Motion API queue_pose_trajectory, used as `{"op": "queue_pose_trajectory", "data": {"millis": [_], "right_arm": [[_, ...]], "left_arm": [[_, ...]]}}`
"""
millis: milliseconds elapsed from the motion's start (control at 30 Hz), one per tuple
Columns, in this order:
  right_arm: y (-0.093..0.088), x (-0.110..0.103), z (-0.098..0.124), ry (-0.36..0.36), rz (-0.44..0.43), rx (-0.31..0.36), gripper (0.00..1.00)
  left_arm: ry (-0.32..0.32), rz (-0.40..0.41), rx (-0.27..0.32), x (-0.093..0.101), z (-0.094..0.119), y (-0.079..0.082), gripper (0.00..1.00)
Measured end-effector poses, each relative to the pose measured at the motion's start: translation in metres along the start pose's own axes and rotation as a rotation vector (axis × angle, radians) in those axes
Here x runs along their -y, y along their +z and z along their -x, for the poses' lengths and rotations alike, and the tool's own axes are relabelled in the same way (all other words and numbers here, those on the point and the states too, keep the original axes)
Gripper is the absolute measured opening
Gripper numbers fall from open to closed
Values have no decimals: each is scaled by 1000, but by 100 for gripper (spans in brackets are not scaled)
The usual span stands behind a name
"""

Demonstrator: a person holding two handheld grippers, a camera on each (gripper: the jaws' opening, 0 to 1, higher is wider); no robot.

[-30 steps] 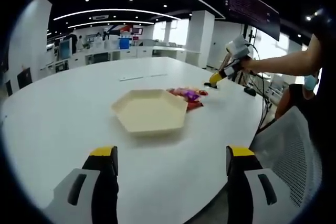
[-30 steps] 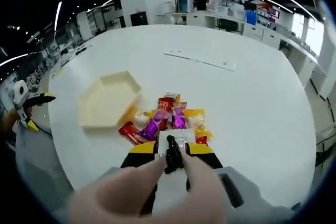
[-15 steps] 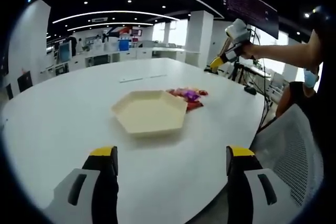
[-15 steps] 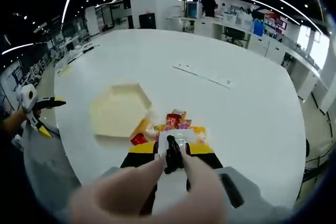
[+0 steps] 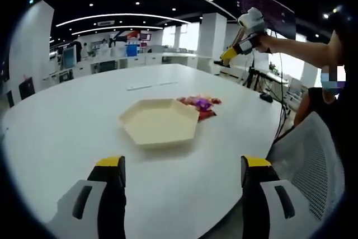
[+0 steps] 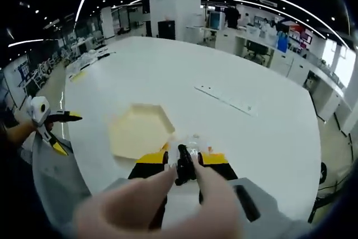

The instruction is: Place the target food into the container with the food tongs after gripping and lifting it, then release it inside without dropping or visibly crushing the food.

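Observation:
A cream hexagonal tray (image 5: 159,120) lies on the white round table (image 5: 67,121), with a pile of bright wrapped snacks (image 5: 199,103) just beyond its right side. My left gripper (image 5: 183,166) hovers open and holds nothing near the table's edge. A person's arm holds my right gripper (image 5: 226,57) high above the pile. In the right gripper view, the right gripper (image 6: 183,159) is shut on the food tongs (image 6: 183,167), and a pale clear-wrapped snack (image 6: 192,143) sits at their tips above the tray (image 6: 137,131). Its jaws hide the pile. The left gripper (image 6: 68,135) shows at the left.
A grey mesh chair back (image 5: 313,160) stands at the table's right edge. A thin white strip (image 6: 226,99) lies further across the table. Desks, pillars and monitors fill the office behind.
My right gripper has risen well above the snack pile, keeping the pale snack at the tong tips. The left gripper has not moved.

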State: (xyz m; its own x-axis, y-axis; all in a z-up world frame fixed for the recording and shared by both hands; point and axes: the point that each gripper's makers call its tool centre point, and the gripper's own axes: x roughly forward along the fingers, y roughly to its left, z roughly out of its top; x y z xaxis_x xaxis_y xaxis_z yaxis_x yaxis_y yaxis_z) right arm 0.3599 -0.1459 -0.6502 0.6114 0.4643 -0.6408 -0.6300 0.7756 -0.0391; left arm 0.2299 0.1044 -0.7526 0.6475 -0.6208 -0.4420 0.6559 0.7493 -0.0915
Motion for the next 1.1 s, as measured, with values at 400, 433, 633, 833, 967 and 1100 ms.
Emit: {"op": "queue_pose_trajectory", "data": {"millis": [400,433,633,833,967,1100], "right_arm": [[35,-26,-6,41,63,32,20],[39,-29,-8,48,69,33,20],[56,-46,-20,83,102,42,20],[70,-61,-31,115,126,50,20],[76,-69,-38,132,139,52,20],[83,-79,-44,152,154,56,20]], "left_arm": [[1,-7,6,1,1,2,82],[3,-7,8,0,1,2,82],[7,-12,9,0,1,2,81],[15,-7,20,-1,3,4,81],[18,-8,20,-2,3,4,80],[20,-7,25,-3,3,5,80]]}}
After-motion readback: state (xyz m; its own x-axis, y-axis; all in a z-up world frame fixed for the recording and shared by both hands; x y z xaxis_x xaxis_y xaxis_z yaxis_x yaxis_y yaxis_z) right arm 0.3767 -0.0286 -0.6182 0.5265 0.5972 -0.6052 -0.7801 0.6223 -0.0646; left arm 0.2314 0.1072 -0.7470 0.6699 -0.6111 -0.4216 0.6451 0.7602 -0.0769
